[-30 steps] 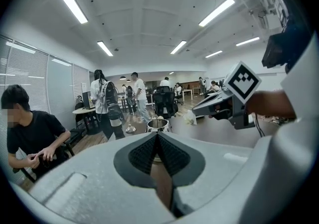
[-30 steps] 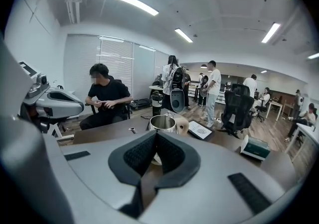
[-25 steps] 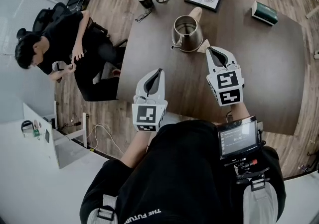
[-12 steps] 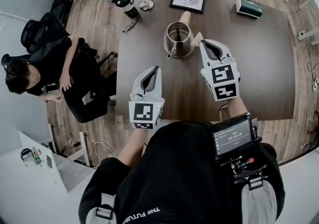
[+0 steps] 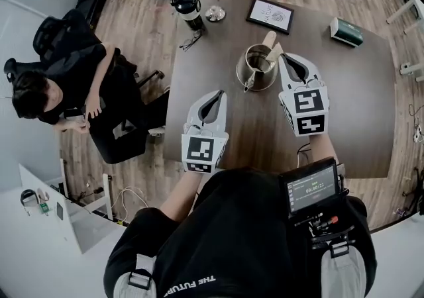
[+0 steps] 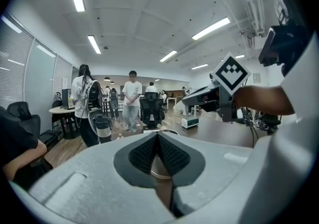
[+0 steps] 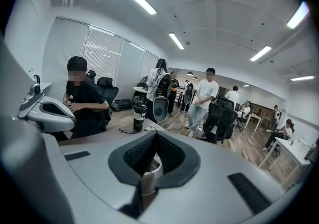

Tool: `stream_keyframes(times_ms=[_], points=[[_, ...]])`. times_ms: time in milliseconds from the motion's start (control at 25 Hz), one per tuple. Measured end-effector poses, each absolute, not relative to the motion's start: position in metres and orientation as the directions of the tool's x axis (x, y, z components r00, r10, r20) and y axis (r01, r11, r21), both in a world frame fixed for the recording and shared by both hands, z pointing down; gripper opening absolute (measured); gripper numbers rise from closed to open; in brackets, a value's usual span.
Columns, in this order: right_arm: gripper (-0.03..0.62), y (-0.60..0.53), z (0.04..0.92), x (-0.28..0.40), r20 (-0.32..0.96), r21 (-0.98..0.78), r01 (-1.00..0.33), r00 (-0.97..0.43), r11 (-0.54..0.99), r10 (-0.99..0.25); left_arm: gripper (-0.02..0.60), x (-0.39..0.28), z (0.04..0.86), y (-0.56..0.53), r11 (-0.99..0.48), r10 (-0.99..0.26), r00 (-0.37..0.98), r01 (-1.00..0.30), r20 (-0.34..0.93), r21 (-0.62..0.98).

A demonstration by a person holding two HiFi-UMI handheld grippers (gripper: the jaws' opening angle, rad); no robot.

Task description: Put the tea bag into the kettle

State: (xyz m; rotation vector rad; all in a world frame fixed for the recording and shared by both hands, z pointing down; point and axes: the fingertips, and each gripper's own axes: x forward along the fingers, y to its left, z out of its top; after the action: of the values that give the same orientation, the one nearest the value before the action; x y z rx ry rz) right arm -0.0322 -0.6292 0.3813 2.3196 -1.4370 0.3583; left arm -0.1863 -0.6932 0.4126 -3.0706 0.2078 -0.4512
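We are still approaching. Both tools are clenched on nothing: the left tool (image 5: 218, 95) over the counter (image 5: 358, 104), the right tool (image 5: 289, 60) just beside the open kettle (image 5: 257, 68). What we take for the tea bag (image 5: 276, 51) lies against the kettle. Next, the right tool must open and pinch it.

In the right gripper view only a sliver of the kettle (image 7: 148, 177) shows below the meeting pads; the right claw (image 5: 286, 59) hides the rest. In the head view a tan scrap (image 5: 276, 49) at its tip is too small to identify. The person's torso (image 5: 245, 237) covers the worktop's (image 5: 358, 111) near edge.
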Motion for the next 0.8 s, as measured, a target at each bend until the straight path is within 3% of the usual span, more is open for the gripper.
stream_keyframes(times_ms=[800], points=[[0.008, -0.677, 0.477, -0.031, 0.565, 0.117, -0.929, 0.353, -0.351, -0.745, 0.005, -0.195, 0.444, -0.736, -0.983, -0.165, 0.914, -0.184, 0.369, 0.016]])
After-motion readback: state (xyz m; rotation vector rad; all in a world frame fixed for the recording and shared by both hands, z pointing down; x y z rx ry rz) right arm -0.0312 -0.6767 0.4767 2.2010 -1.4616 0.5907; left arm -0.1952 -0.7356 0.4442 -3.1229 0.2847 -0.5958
